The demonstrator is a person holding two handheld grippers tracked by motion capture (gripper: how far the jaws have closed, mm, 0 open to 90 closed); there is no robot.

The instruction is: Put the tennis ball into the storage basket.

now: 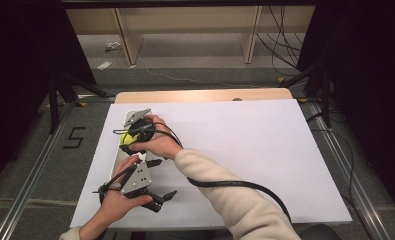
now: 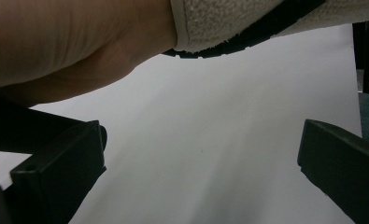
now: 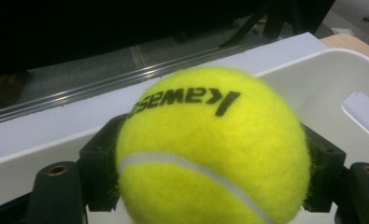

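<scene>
Tennis ball (image 3: pixel 212 149): yellow-green felt, fuzzy nap, one curved white seam across the lower front, black printed lettering near the top, seen upside down in the right gripper view. In the high view a small yellow patch of it (image 1: pixel 129 138) shows under the right hand (image 1: pixel 157 142).

Position: clamped between the two black jaws of the right gripper (image 3: pixel 210 172), one jaw pressed against each side of the ball, felt touching both pads. The ball sits above the white plastic bin (image 3: pixel 331 79), whose rim and inner wall with a handle slot show just behind it. The bin (image 1: pixel 122 155) stands near the left edge of the white board (image 1: pixel 245 145) that covers the tabletop, about midway along that edge.

Left gripper (image 2: pixel 196 177): jaws spread wide apart with nothing between them, bare white board beneath. In the high view it (image 1: pixel 157 197) lies near the front left corner of the board, held by the left hand (image 1: pixel 116 200), jaws pointing towards the right.

Surroundings: the right forearm in a cream sleeve (image 1: pixel 220 195) crosses from the front edge towards the bin, passing just above the left gripper; a black cable (image 1: pixel 235 185) trails along the sleeve. A strip of wooden tabletop (image 1: pixel 205 95) shows beyond the board's far edge.
</scene>
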